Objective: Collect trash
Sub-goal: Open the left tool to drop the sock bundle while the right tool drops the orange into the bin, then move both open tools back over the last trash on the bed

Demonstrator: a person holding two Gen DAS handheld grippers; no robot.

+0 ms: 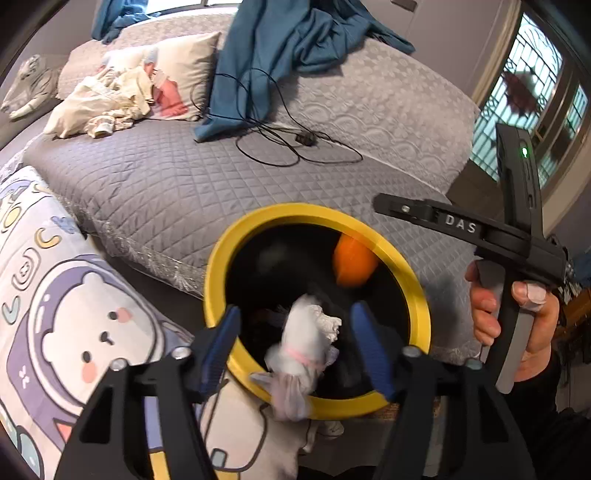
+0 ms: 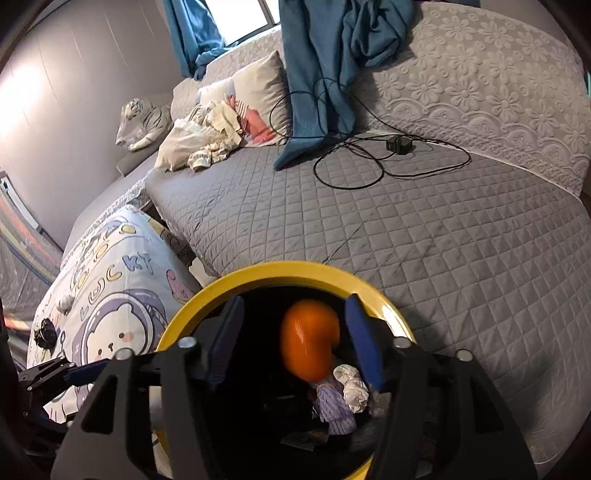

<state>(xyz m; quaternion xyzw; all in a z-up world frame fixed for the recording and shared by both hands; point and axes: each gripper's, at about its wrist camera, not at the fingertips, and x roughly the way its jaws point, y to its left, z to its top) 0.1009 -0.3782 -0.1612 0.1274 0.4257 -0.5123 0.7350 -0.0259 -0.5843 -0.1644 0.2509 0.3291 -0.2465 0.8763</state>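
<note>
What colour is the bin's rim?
Yellow: the round black-lined trash bin's rim shows best in the right wrist view.

I see a wide bed (image 2: 424, 236) under a grey diamond-quilted cover, with a paler flower-embossed spread (image 2: 480, 85) laid across its far part. A teal curtain (image 2: 325, 55) trails down onto the mattress from a bright window (image 2: 236, 18) behind it. Beside the curtain's end, a black cable (image 2: 369, 162) loops around a small adapter. A cream pillow (image 2: 258, 85) sits near the head with crumpled pale clothes (image 2: 199, 140) in front, and a white tiger plush (image 2: 144, 122) lies by the plain grey wall (image 2: 55, 92). A cartoon bear cushion (image 1: 74, 314) fills my lower left. Patterned window grilles (image 1: 524, 96) glow at right
</note>
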